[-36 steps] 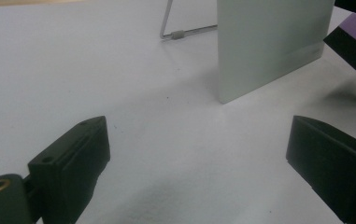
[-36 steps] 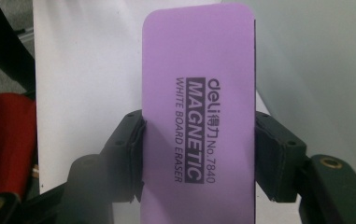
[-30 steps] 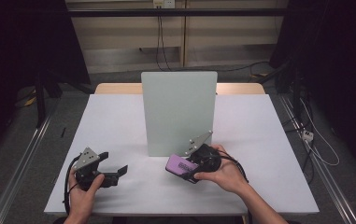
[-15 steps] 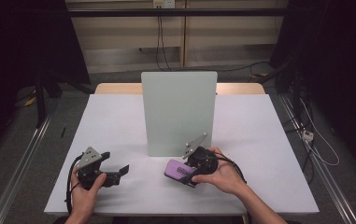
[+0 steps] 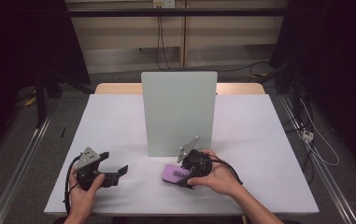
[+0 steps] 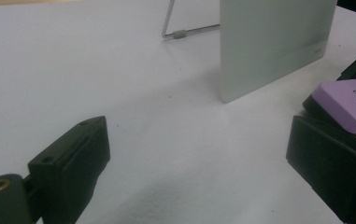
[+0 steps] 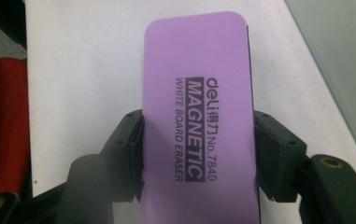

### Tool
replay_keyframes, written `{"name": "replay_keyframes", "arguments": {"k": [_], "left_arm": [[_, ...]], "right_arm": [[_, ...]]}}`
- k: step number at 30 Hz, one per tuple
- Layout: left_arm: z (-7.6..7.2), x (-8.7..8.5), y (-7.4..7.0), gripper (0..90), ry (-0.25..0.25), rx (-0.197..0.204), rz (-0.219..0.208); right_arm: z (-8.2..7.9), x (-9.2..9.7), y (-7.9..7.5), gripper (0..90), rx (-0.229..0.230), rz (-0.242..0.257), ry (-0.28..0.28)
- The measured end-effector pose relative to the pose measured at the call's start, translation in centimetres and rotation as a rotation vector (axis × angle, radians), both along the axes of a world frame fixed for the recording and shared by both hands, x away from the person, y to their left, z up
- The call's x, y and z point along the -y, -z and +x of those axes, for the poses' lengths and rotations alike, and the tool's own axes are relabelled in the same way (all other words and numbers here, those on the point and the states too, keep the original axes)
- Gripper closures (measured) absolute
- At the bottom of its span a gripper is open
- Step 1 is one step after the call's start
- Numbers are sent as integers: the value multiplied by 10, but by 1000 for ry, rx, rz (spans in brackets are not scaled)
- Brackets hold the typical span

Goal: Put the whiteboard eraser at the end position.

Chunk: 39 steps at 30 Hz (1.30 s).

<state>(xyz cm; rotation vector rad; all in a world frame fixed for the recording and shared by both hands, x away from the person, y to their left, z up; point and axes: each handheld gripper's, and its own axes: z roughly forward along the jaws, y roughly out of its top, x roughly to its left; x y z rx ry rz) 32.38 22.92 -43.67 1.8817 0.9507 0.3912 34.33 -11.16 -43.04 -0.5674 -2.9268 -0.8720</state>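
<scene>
A purple magnetic whiteboard eraser (image 7: 196, 116) sits between the two black jaws of my right gripper (image 7: 198, 149), which are shut on its long sides. From above, the eraser (image 5: 174, 173) lies low over the white table just in front of the upright board, with my right gripper (image 5: 185, 175) and hand behind it. My left gripper (image 5: 119, 171) rests at the table's front left, jaws wide apart and nothing between them. In the left gripper view the jaws of my left gripper (image 6: 199, 163) frame bare table, with the eraser (image 6: 351, 100) at far right.
A pale grey-green board (image 5: 179, 112) stands upright mid-table on a wire stand (image 6: 180, 33). The white table (image 5: 259, 140) extends to both sides of it. Rails and cables run along the floor beside the table.
My right hand with the eraser has shifted slightly to the left along the table's front. The left gripper has stayed where it was.
</scene>
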Motion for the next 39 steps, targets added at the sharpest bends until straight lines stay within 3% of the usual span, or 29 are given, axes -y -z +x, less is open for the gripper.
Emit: {"name": "replay_keyframes", "arguments": {"k": [23,28,39], "left_arm": [[0,0,0,64,0,-2,-2],[1,0,0,64,5,0,0],[1,1,0,65,7,1,-1]], "right_arm": [[0,3,6,396,-11,32,50],[-1,3,9,311,-6,23,57],[0,6,8,124,43,57,117]]}}
